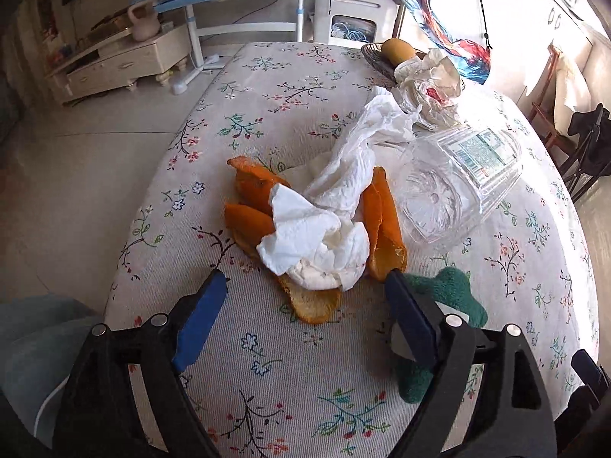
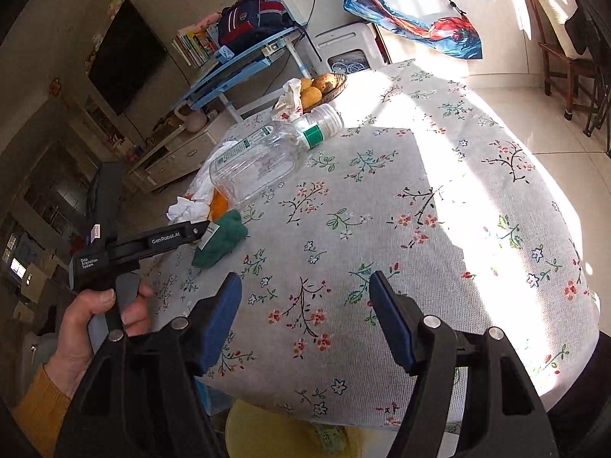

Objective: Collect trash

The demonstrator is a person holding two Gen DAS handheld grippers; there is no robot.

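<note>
Left wrist view: the left gripper [image 1: 305,278] has its jaws spread wide, nothing clamped. Just ahead of the fingers, between their tips, lies the orange peel [image 1: 313,307] with crumpled white tissue [image 1: 324,236] on top. A green cloth [image 1: 445,290] sits beside and under the right-hand finger; a clear plastic bottle [image 1: 458,175] lies beyond it. Right wrist view: the right gripper [image 2: 305,290] is released, only the floral tablecloth [image 2: 382,191] between its fingers, the trash well ahead to their left.
</note>
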